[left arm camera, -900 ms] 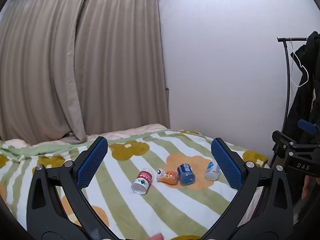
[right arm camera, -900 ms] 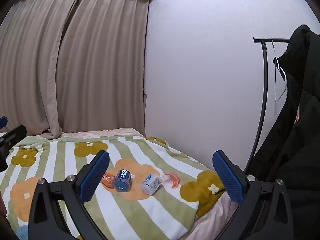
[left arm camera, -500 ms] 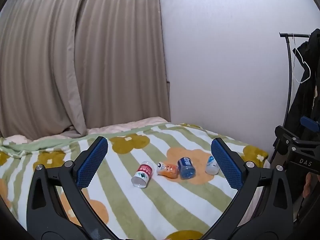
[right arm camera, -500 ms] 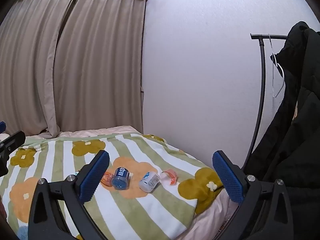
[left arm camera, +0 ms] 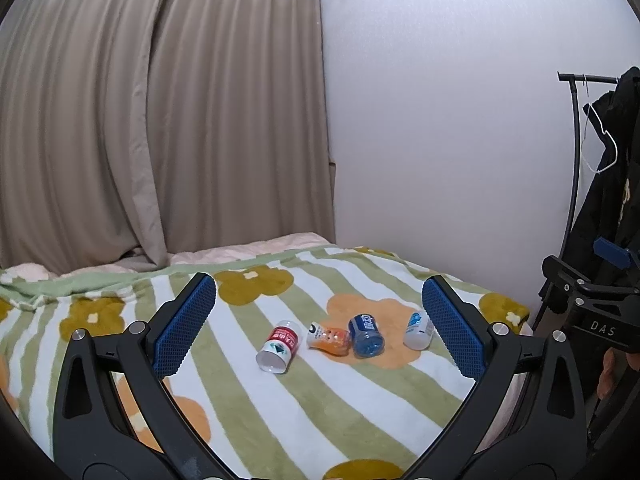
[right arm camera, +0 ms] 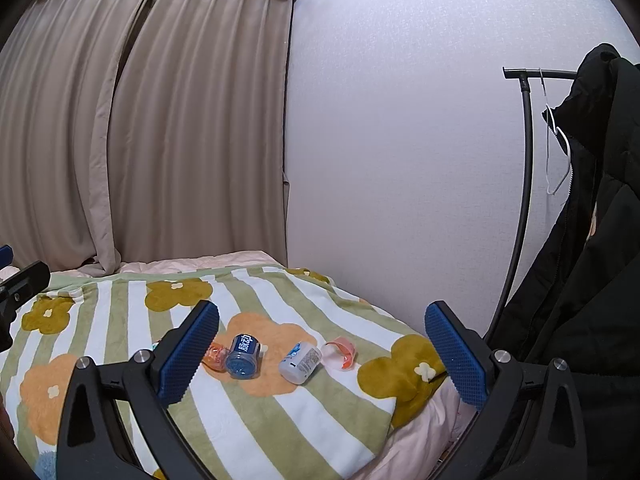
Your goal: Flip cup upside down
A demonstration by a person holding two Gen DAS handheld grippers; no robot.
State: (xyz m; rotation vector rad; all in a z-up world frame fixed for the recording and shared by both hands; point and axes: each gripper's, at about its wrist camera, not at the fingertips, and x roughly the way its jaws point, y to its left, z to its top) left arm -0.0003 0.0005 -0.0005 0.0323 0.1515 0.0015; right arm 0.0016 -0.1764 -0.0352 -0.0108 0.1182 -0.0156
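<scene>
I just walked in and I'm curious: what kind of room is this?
Most likely a bedroom in a home. A bed with a striped, flowered blanket fills the foreground, long beige curtains hang behind it, and a clothes rack with a dark coat stands beside it.

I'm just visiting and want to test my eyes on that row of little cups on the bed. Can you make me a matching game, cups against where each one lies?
Things:
1. red-labelled cup
2. blue cup
3. white cup with blue print
4. clear pink cup

Places:
A. on the orange flower, beside the orange cup
B. right end of the row, nearest the bed edge
C. left end of the row, open mouth toward the camera
D. between the blue cup and the clear pink cup

Pairs: 1-C, 2-A, 3-D, 4-B
</scene>
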